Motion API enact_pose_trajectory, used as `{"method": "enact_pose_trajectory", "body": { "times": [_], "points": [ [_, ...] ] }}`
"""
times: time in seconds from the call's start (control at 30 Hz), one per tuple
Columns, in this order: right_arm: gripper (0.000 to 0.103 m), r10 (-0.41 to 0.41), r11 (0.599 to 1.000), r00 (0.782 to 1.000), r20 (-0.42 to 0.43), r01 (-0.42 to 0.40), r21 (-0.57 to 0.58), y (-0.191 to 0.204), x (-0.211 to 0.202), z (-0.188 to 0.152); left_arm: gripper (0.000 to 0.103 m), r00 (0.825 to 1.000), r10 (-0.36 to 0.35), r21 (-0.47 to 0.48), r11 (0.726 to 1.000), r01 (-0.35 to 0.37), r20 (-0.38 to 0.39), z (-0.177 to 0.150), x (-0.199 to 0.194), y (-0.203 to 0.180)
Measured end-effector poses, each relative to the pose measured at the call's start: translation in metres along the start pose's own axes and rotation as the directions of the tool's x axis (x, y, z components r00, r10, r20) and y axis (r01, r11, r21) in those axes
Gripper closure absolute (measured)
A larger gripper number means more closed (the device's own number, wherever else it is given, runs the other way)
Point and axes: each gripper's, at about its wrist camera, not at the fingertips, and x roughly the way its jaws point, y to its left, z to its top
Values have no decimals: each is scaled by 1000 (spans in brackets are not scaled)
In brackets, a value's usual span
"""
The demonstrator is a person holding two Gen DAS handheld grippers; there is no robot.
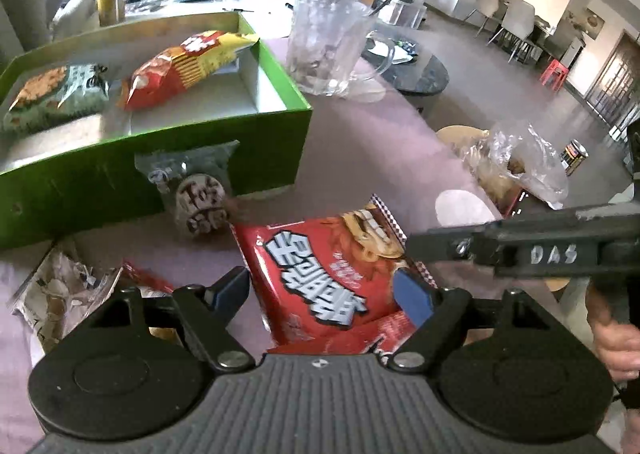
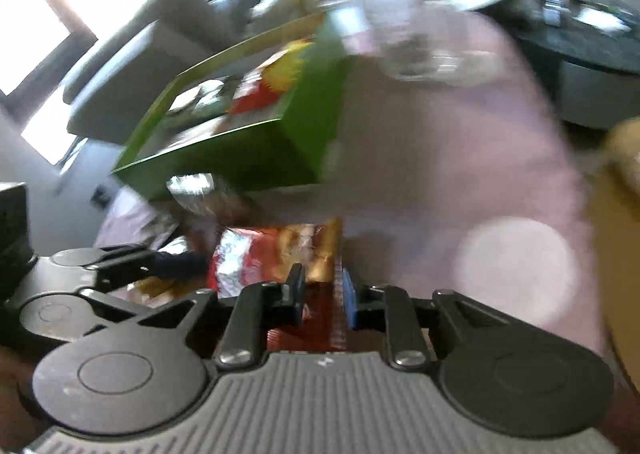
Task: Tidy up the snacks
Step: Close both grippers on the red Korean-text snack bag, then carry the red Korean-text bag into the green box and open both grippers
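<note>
Snacks part-sorted: two packets in green box [image 1: 240, 142]. Red packet [image 1: 328, 274] on bench [image 1: 360, 158], between wide-open left fingers [image 1: 322, 290]; right fingers [image 2: 322, 290] pinched on its edge. Three more packets outside.

surface: pink table [image 1: 352, 142] | on it: green box [image 1: 160, 158], glass pitcher [image 1: 324, 42], snack packets [image 1: 320, 274]

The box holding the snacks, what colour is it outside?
Bright green box, with a pale interior; clearest in the left wrist view.
</note>
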Motion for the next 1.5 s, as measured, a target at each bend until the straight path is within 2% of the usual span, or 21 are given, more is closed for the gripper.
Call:
{"method": "enact_pose_trajectory", "body": {
  "times": [0.1,0.13,0.17,0.23,0.37,0.4,0.43,0.47,0.6,0.7,0.77,0.8,0.9,1.03,1.13,1.23,1.5],
  "points": [
    [63,20,999,999,29,-21,34,-9,-7,2,26,999,12,-12,1000,-13,-50,-3,-4,0],
    [49,22,999,999,34,-24,41,-9,-8,3,26,998,25,-19,999,-26,-62,-5,-4,0],
    [39,21,999,999,40,-23,44,-9,-6,5,26,997,33,-24,999,-34,-65,-6,-3,1],
    [32,27,999,999,31,-28,43,-7,0,6,26,997,36,-29,999,-38,-75,-6,3,3],
    [32,87,995,996,-30,-85,59,-6,21,7,27,998,25,-45,999,-28,-62,-5,9,4],
    [32,95,994,995,-28,-94,55,-5,23,7,32,998,14,-39,999,-17,-58,-5,8,3],
    [37,103,994,994,-34,-102,31,0,25,7,35,999,-2,-26,1000,1,-52,-5,7,0],
    [52,117,993,992,-53,-116,20,3,26,7,36,999,-4,-13,1000,3,-44,-5,6,-3],
    [64,89,995,996,-7,-89,-42,19,3,4,38,999,-41,19,999,41,6,-3,-9,-16],
    [65,64,993,995,80,-56,-102,31,-33,1,38,994,-71,41,997,67,84,9,-31,-28],
    [65,62,992,992,108,-49,-119,34,-43,2,38,988,-75,67,996,67,136,18,-46,-36],
    [65,61,990,983,174,-38,-136,41,-64,6,38,984,-74,82,995,61,164,24,-54,-39],
    [65,82,988,962,259,-44,-150,47,-80,17,37,973,-40,112,994,15,227,41,-67,-42],
    [65,153,984,937,315,-115,-135,52,-69,43,37,961,31,120,990,-67,275,63,-78,-27],
    [65,205,976,922,328,-167,-141,60,-50,62,37,955,74,113,987,-110,287,76,-79,-8],
    [65,240,970,918,316,-214,-117,63,-29,80,37,953,102,113,984,-140,286,84,-72,9],
    [64,245,969,932,266,-238,-61,60,3,93,37,962,124,98,984,-152,243,88,-46,38]
  ]
}}
